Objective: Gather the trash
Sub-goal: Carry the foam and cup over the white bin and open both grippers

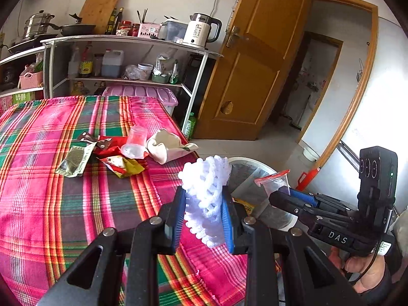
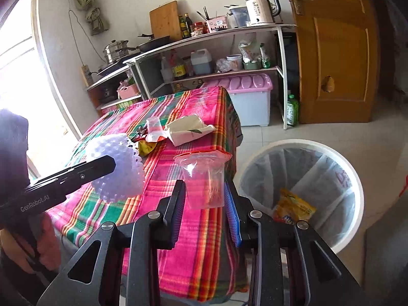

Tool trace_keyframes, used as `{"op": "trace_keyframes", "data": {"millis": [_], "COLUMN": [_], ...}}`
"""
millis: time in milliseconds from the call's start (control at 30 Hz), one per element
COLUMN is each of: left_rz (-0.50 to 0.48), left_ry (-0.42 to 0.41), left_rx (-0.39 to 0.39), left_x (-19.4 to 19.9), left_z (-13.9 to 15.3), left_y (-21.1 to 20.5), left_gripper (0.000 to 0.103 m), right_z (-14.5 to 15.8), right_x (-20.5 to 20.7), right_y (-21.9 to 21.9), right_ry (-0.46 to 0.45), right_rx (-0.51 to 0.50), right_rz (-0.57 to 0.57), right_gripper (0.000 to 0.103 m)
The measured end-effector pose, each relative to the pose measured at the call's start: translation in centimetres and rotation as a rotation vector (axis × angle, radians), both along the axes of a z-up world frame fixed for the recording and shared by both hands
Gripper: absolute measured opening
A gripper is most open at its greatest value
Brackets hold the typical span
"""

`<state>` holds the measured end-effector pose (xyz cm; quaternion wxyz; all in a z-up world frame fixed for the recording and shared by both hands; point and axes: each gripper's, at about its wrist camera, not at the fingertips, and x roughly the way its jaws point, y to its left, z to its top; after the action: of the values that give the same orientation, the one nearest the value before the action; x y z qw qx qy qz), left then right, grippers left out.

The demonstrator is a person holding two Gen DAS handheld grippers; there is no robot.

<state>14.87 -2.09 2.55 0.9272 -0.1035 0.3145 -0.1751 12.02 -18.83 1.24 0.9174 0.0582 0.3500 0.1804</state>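
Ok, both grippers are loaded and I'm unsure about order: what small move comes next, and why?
Probably carry the right gripper with its clear plastic cup over the lined trash bin. The bin stands open just beside it; the left gripper with the white foam net is farther off.

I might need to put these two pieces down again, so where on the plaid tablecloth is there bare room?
The near stretch of the pink-and-green plaid tablecloth, between the edge and the pile, is bare, as is the far end toward the pink-lidded storage box. The right-hand middle is crowded: crumpled red and yellow wrappers, clear plastic cup, cream paper bag.
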Motion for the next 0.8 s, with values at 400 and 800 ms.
{"op": "trace_keyframes", "data": {"millis": [400,800], "left_rz": [-0.118,-0.183], "left_ry": [0.021,0.086], "left_rx": [0.049,0.075], "left_x": [2.8,5.8], "left_z": [-0.6,-2.4], "left_y": [-6.8,-11.4], "left_gripper": [0.028,0.028], "right_z": [-2.1,-4.5], "right_x": [0.3,1.3], "right_y": [-5.6,-9.4], "right_ry": [0.04,0.107], "right_rx": [0.002,0.011], "right_rz": [-0.145,-0.235], "right_gripper": [0.032,0.032]}}
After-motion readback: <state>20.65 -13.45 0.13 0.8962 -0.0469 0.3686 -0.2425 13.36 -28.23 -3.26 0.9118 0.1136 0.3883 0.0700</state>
